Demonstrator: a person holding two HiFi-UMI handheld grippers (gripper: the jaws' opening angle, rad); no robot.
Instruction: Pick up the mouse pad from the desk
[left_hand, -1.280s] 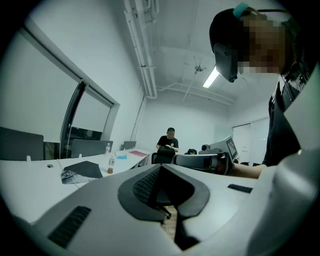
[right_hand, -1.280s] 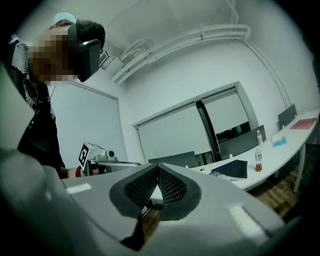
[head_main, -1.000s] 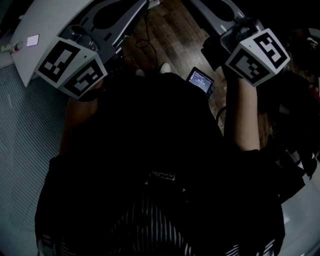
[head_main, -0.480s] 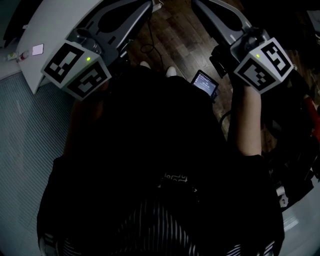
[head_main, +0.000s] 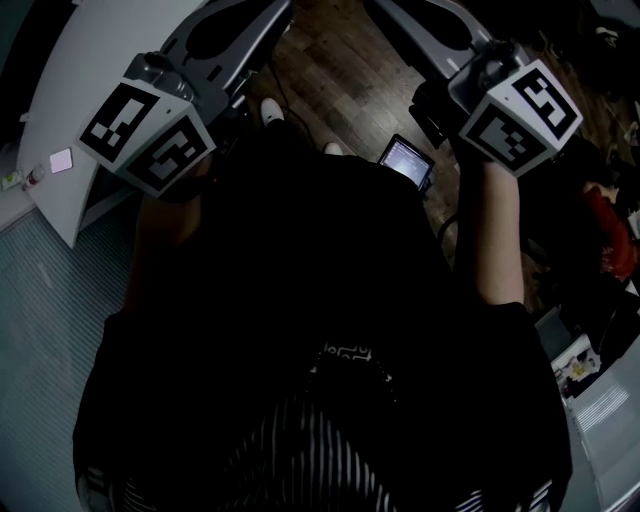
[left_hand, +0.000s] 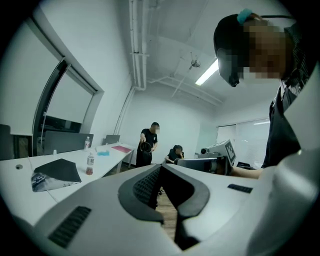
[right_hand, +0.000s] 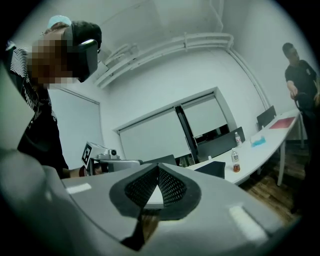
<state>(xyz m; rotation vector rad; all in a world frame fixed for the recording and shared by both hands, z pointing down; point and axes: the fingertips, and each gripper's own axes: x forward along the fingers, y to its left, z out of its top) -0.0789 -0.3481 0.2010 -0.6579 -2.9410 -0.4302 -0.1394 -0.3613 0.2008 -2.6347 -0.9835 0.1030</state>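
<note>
Left gripper view: left gripper (left_hand: 161, 166) and right gripper (right_hand: 158, 165), jaws clenched empty, hang far from mouse pad (left_hand: 57, 170).

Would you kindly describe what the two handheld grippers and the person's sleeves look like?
Both the left gripper and the right gripper have pale grey moulded jaws lined with black dimpled pads. Each carries a white cube printed with black square markers. The person's dark top leaves the forearms bare.
</note>
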